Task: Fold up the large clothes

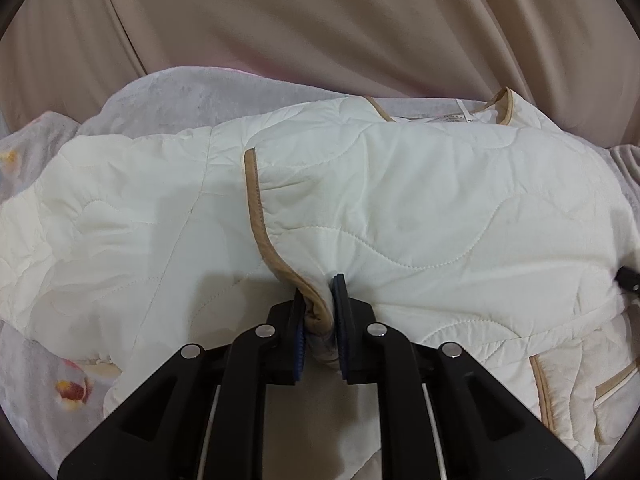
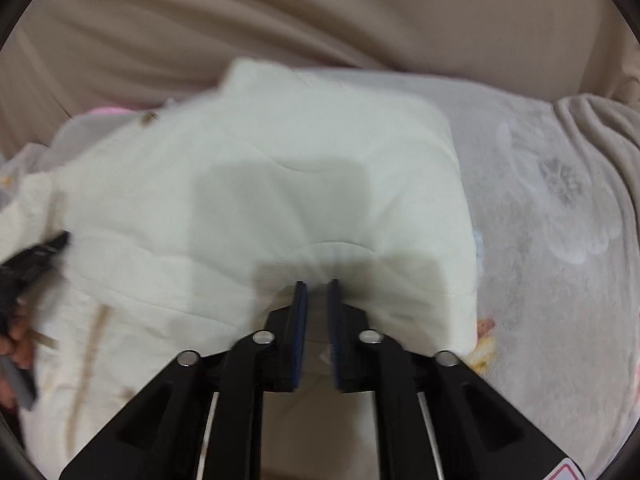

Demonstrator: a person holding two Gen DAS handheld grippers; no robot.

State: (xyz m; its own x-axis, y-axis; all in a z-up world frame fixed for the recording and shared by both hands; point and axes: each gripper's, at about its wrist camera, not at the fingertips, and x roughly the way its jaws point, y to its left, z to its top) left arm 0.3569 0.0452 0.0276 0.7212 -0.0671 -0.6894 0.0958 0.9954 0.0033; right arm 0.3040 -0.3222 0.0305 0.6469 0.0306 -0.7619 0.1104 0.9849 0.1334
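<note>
Both grippers sit on the jacket (image 1: 400, 208). My left gripper (image 1: 319, 304) is pinching the tan-trimmed edge (image 1: 256, 200); its blue pads (image 1: 340, 320) squeeze a bunched fold of it. Ahead of the left fingers the white quilted jacket spreads both ways, trim running up and away to the left of the tips, collar (image 1: 506, 108) far off to the right. My right gripper (image 2: 317, 300) has its jaws narrowly apart with jacket fabric (image 2: 260, 184) gathered at the tips; the view is blurred, so I can't tell if it really grips. Past the jacket on either side lies a pale floral blanket (image 2: 560, 208), and beyond that beige cloth (image 1: 320, 12). Left gripper's body shows at the right view's left margin.
</note>
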